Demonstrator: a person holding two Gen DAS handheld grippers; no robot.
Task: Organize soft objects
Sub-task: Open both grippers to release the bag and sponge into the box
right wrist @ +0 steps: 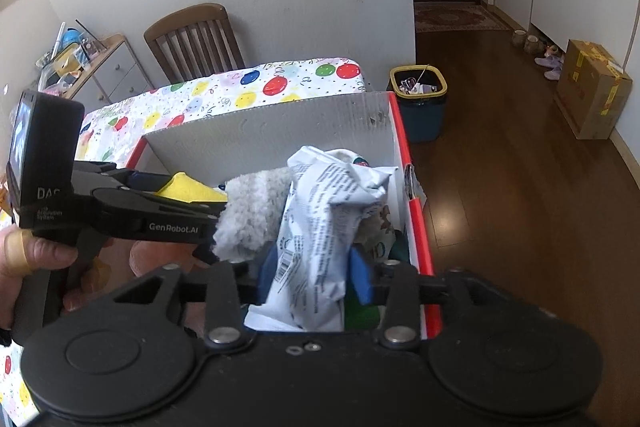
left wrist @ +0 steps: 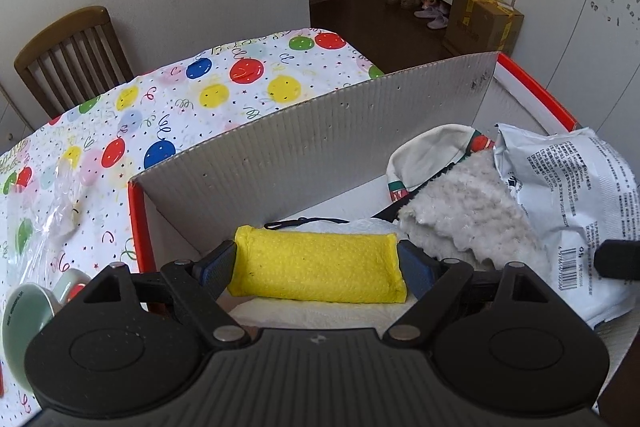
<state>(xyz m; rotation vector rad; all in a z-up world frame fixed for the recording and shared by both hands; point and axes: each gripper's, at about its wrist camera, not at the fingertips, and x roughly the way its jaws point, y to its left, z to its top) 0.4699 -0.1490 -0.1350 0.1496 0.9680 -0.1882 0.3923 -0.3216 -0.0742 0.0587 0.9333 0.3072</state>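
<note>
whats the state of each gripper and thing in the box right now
left gripper: shut on the yellow sponge, held over the box
right gripper: shut on the white packet, crumpled, inside the box
fluffy cloth: lying loose in the box, beside the packet
white sock: in the box, partly under the cloth
box: open on top, standing on the table
green cup: on the table, outside the box

The yellow sponge cloth [left wrist: 320, 269] is matt with a fine dimpled texture. The white packet [right wrist: 320, 223] is crinkled, slightly glossy plastic film. The fleece item [left wrist: 460, 211] is rough and woolly. The box wall [left wrist: 320, 131] is ribbed, matt corrugated board. The tablecloth [left wrist: 180, 99] is glossy plastic. The chair [right wrist: 196, 39] is smooth wood.
</note>
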